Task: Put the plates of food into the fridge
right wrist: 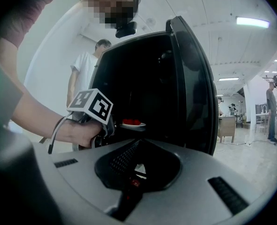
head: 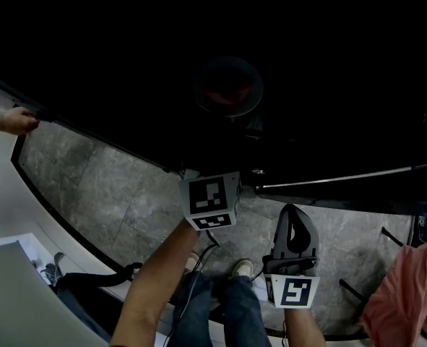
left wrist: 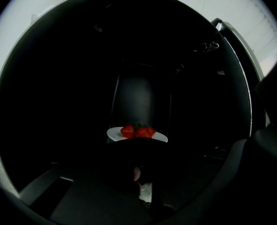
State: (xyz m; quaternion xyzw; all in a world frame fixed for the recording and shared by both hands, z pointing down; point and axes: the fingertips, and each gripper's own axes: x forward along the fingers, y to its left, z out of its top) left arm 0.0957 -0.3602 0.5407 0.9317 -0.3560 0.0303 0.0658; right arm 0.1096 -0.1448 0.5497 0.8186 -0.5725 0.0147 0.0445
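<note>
A white plate (left wrist: 137,135) with red strawberries (left wrist: 138,131) hangs inside the dark fridge (right wrist: 143,83). My left gripper (right wrist: 116,125) is shut on the plate's near rim. Its dark jaws lie under the plate in the left gripper view. In the head view the plate (head: 227,89) is a dim round shape in the blackness beyond the left marker cube (head: 213,201). The right gripper view shows the same plate (right wrist: 132,124) just past the fridge opening. My right gripper (head: 291,210) is held back outside the fridge, lower right, with its jaws together and nothing in them.
The black fridge door (right wrist: 194,88) stands open to the right. Another person's hand (head: 14,120) rests on a dark edge at the left, and a person in a white shirt (right wrist: 84,69) stands behind. A pink cloth (head: 404,288) hangs at the right above a stone floor (head: 112,186).
</note>
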